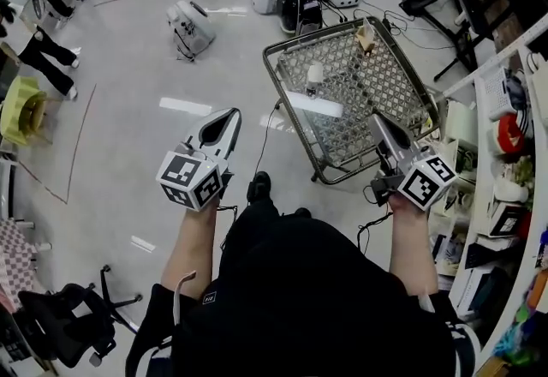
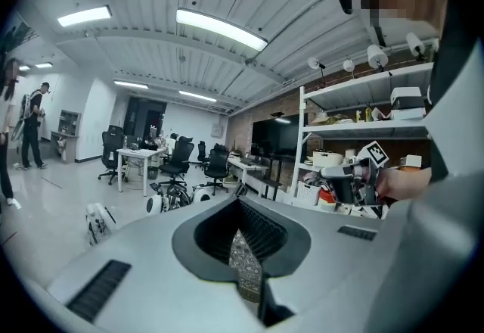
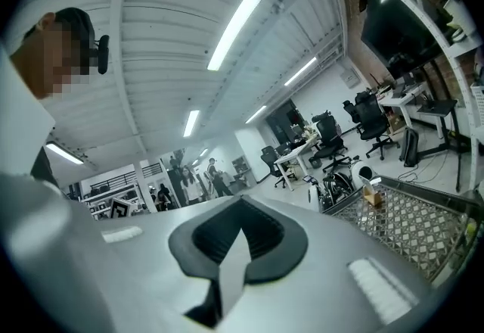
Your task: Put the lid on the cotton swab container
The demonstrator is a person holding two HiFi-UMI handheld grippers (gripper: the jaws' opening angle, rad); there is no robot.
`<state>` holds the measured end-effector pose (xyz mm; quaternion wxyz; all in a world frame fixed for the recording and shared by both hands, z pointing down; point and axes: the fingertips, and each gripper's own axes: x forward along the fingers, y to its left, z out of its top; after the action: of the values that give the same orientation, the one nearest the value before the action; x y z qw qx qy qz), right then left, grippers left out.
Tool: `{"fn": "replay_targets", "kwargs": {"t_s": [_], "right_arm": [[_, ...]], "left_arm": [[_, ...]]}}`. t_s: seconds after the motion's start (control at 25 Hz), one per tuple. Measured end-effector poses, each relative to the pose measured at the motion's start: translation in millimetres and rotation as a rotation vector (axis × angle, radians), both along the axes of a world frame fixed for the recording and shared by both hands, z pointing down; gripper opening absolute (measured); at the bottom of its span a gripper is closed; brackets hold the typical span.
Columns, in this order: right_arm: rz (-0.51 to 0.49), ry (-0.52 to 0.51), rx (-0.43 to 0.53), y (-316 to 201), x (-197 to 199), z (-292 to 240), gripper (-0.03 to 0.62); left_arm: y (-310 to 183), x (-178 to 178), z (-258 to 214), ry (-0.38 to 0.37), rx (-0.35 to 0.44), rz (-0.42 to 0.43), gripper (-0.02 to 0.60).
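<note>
Currently both grippers are closed and empty. The small white cotton swab container [image 1: 314, 74] stands on the wire-mesh table [image 1: 390, 80], ahead of the right gripper [image 1: 378, 119] and untouched, well apart from the left gripper [image 1: 229, 116].

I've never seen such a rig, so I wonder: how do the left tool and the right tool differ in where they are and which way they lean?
The left tool hangs over the floor, beside the wire basket; the right tool has its tip over that basket. The left tool leans toward the right, the right tool toward the left. Both are shut and hold nothing.
</note>
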<state>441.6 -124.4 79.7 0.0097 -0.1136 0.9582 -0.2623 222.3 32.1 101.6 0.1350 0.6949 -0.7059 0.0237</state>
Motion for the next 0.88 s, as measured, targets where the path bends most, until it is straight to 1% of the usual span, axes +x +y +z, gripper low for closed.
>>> {"fn": "replay_targets", "kwargs": {"t_s": [0.12,0.28,0.4,0.52,0.64,0.76,0.88], "right_arm": [[0.029,0.026,-0.002,-17.2,-31.5,4.6,0.008],[0.069,0.048,0.007,-35.5,-84.0,4.7,0.008],[0.092,0.053,-0.001,-38.9,-119.5,3.4,0.008],[0.113,0.062,-0.008,-37.1,-143.5,5.6,0.008],[0.145,0.092,-0.020,-44.8,-150.0,16.8,0.008],[0.181,0.111,-0.037,-57.0,-143.7,26.6,0.008],[0.208,0.110,-0.042,-72.4,-137.6,30.5,0.008]], "left_arm": [[-23.9,-32.8,5.5,0.008,0.002,0.033,0.005],[-52.6,-83.3,11.6,0.018,0.001,0.083,0.005],[-67.6,-118.2,14.3,0.027,-0.005,0.118,0.005],[-79.1,-142.6,22.2,0.032,-0.020,0.155,0.005],[-96.3,-152.9,32.1,0.047,-0.032,0.181,0.005],[-113.0,-146.9,43.7,0.066,-0.046,0.214,0.005],[-128.0,-137.3,54.4,0.069,-0.072,0.247,0.005]]}}
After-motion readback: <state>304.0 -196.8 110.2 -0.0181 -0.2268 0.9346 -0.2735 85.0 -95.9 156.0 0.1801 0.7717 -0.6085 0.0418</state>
